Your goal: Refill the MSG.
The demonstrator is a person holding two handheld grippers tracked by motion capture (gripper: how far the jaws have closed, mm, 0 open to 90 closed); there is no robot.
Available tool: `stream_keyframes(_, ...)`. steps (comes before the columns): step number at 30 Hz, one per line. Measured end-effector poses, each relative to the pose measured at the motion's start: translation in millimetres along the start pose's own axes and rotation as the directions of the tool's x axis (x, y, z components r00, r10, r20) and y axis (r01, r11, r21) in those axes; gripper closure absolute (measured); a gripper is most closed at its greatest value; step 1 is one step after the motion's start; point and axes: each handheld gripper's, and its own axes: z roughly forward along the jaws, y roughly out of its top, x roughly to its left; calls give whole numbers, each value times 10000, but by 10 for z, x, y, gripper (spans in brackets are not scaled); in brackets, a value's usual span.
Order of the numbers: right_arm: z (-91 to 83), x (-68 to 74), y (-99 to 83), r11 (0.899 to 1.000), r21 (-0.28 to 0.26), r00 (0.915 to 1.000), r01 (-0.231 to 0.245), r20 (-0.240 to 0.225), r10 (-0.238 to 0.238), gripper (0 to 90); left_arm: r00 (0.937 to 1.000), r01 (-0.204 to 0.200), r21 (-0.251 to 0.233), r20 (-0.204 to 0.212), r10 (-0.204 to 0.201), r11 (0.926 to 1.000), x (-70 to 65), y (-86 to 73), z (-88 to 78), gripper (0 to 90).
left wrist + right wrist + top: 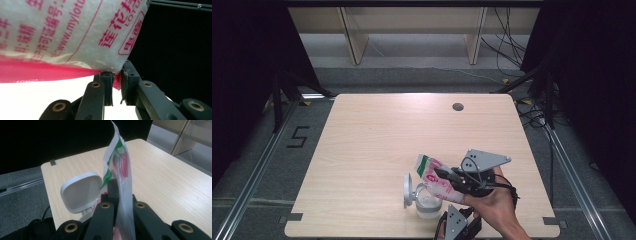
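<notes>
desk (pixel 377 140): bare toward 12 and 9 o'clock, work crowds its 6 o'clock edge | bag (pixel 437 181): tilted over open-lidded container (pixel 428 205) | right tool (pixel 447 176): clamped on bag | left tool (pixel 117 82): pinching bag's bottom corner

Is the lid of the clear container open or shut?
Open. The white lid stands upright beside the container, hinged back from its mouth.

Even, soft overhead light; dark surroundings. Below the left gripper (pixel 116 85) glare whites out; the near bag (pixel 62 32) is blurred.
</notes>
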Motion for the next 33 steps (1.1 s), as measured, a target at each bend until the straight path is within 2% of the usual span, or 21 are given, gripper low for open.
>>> stream_keyframes(1, 9, 4, 1, 10000, 42, 9999, -68, -89, 68, 900, 10000, 18, -36, 25, -18, 10000, 7, 0, 7, 805)
stream_keyframes(2, 12, -3, 2, 10000, -37, 10000, 88, 20, -88, 900, 10000, -18, -24, -8, 18, 10000, 13, 0, 8, 805)
stream_keyframes(4, 27, 6, 2, 9999, -146, 9999, 86, 136, -84, 900, 10000, -12, -13, -28, 12, 10000, 17, 2, 9, 805)
stream_keyframes(6, 26, 28, 3, 9999, -61, 9998, -138, 115, 139, 900, 10000, -14, -9, -26, 14, 10000, 18, 3, 9, 805)
stream_keyframes(8, 32, 11, 9, 9999, -97, 9999, 120, 68, -119, 900, 10000, 34, -49, 51, -34, 10000, 19, 6, 13, 805)
stream_keyframes(12, 35, 11, 9, 9999, -87, 9999, 147, 74, -146, 900, 9999, -104, -92, 73, 105, 9999, 37, -1, 33, 805)
stream_keyframes(15, 30, 6, 14, 9997, 106, 9998, 199, -22, -199, 900, 10000, -23, -110, 65, 24, 9999, 28, 1, 34, 806)
stream_keyframes(24, 40, 10, 20, 9997, 43, 9997, 256, 61, -257, 900, 10000, -8, -111, 12, 8, 9999, 25, 5, 35, 806)
stream_keyframes(33, 36, 16, 28, 9995, 181, 9996, 274, -45, -273, 900, 10000, 72, -133, -15, -72, 9999, 24, 7, 33, 805)
